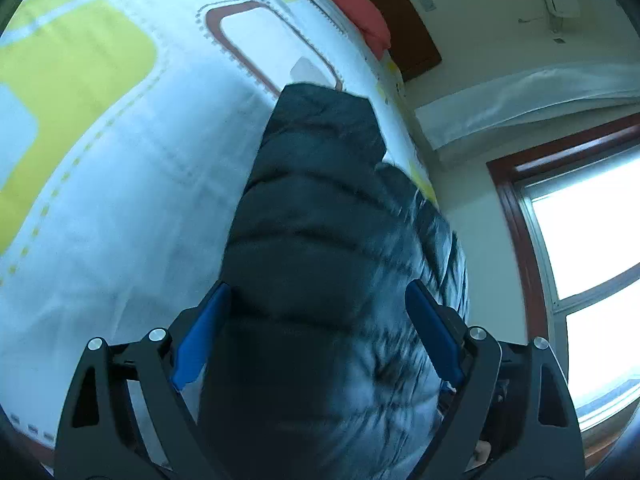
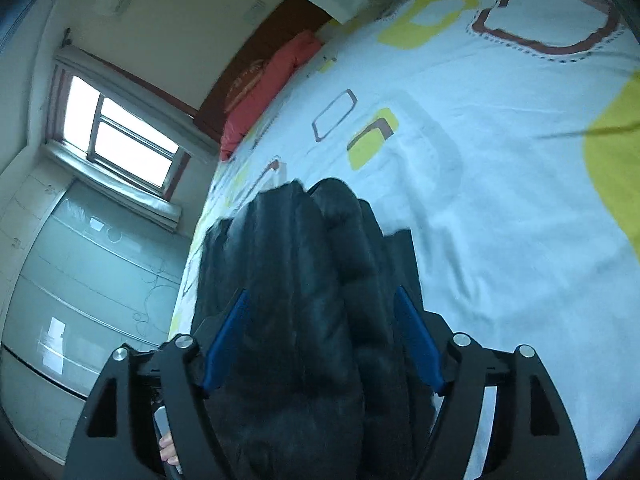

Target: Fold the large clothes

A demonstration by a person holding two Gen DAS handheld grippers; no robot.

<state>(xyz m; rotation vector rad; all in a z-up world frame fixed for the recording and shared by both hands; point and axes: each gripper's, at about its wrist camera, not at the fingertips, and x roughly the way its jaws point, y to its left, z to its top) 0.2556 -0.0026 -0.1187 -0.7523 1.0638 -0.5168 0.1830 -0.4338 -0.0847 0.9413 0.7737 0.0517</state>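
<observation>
A black quilted puffer jacket [image 1: 316, 216] hangs over the bed. In the left wrist view it fills the space between my left gripper's [image 1: 318, 300] blue pads [image 1: 200, 340], which press on its bulk. In the right wrist view the same jacket [image 2: 304, 280] is bunched between my right gripper's [image 2: 322, 312] blue pads [image 2: 416, 340]. Both grippers are shut on thick folds of it and hold it lifted above the sheet. The jacket's lower part is hidden behind the fingers.
The bed has a white sheet [image 1: 120, 200] with yellow and brown rounded shapes, also in the right wrist view [image 2: 480, 160]. A red pillow [image 2: 264, 92] lies by the dark headboard [image 1: 404, 28]. A window [image 1: 592, 260] and a glass-door wardrobe [image 2: 88, 280] stand beyond the bed edge.
</observation>
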